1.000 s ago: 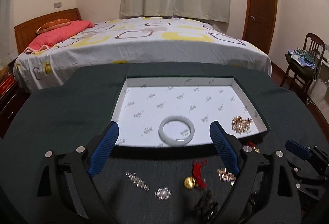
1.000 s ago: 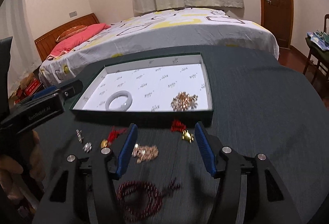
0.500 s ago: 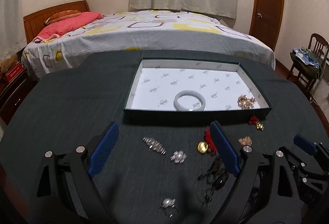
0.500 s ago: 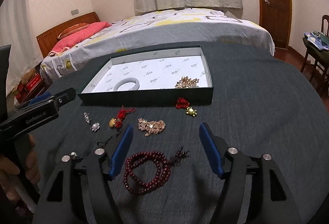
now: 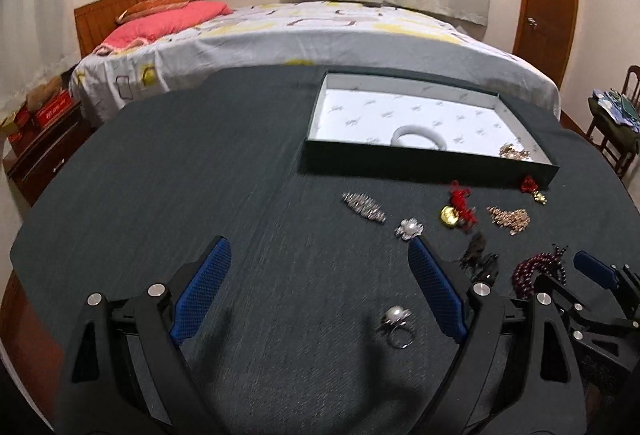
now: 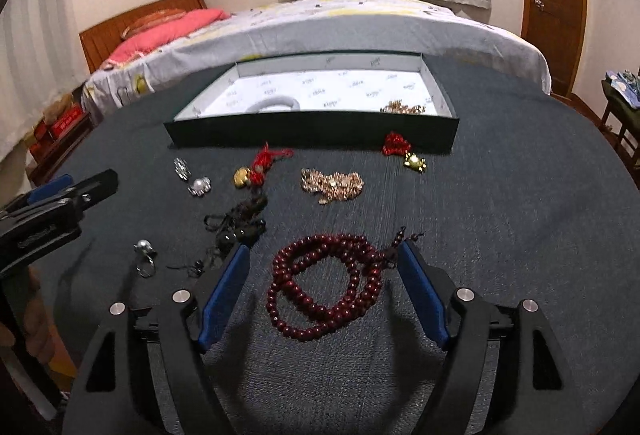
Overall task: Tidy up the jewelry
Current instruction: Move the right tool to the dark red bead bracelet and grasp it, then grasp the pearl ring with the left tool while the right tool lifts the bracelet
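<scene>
A dark green tray [image 5: 424, 165] [image 6: 312, 133] with white lining holds a pale jade bangle [image 5: 418, 135] [image 6: 276, 102] and a gold chain [image 5: 514, 152]. Loose jewelry lies on the dark table in front of it. My left gripper [image 5: 320, 287] is open and empty, with a pearl ring [image 5: 396, 319] [image 6: 144, 255] between its fingers near the right one. My right gripper [image 6: 324, 287] is open and empty around dark red prayer beads [image 6: 324, 283] [image 5: 536, 271].
On the table lie a silver brooch [image 5: 364, 206], a pearl flower [image 5: 409, 228], a gold pendant on red cord [image 6: 256, 171], a rose-gold chain [image 6: 332, 184], a gold charm with red knot [image 6: 414, 160] and black beads [image 6: 240, 223]. A bed stands beyond.
Both grippers have pulled back from the tray toward the near table edge. The left also swung left. The pearl ring and red beads have come between the fingers.
</scene>
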`<state>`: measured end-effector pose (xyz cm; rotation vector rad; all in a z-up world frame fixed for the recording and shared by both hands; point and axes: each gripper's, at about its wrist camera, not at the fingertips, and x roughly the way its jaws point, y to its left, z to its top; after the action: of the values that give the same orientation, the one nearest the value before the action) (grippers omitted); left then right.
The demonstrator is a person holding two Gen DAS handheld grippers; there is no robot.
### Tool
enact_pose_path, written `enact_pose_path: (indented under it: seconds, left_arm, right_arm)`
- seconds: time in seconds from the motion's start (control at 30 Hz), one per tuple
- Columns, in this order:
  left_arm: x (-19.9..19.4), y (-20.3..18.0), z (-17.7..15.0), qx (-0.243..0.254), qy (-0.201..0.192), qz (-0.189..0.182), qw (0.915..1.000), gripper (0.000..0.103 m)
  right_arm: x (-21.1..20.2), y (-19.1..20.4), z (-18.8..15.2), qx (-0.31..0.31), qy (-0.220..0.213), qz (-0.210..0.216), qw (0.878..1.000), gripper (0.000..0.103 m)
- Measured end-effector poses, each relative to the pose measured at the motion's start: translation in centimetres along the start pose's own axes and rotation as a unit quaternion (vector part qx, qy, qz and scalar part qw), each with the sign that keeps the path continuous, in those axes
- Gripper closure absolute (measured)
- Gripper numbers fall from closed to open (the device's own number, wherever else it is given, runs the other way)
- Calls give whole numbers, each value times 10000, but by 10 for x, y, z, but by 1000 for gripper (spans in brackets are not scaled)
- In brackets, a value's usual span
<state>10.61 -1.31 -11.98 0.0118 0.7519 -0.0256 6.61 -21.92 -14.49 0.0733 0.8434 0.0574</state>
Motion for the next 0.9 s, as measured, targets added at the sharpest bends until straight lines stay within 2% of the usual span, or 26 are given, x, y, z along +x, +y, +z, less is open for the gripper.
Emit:
enact_pose_path:
  seconds: [0.2,0.37,0.43,0.5,0.53,0.6,0.63,0.77,0.9]
  left_arm:
    - [3,3,-7,-13,129,-21,9999,15]
    - [4,-1,-13,75,198,-48,9998,15]
    - [5,-2,-15,111,240,-75,9996,15]
    - [5,-5,-18,130,264,-91,9995,15]
    - [5,-7,-19,149,282,-108,9994,15]
    - [6,-10,-22,210,314,-114,9992,15]
    - [6,-12,-23,246,327,-114,9991,15]
    - [6,-18,-27,340,367,-125,9987,16]
    - [9,-21,-30,382,449,-133,9982,29]
  right_arm:
    - [16,-1,-4,-6,397,-74,9992,29]
    - [14,0,-10,-159,316,-109,9993,31]
    - [12,-2,-11,-217,260,-209,9992,42]
    - [11,-7,-11,-210,228,-190,9993,59]
    - [9,-11,-11,-173,218,-189,9994,62]
    - [8,-18,-10,-106,218,-132,9996,83]
    - [8,-22,-10,-32,231,-68,9997,88]
    - [5,-32,-9,147,203,13,9997,90]
    - [-1,-36,-8,218,135,72,9996,90]
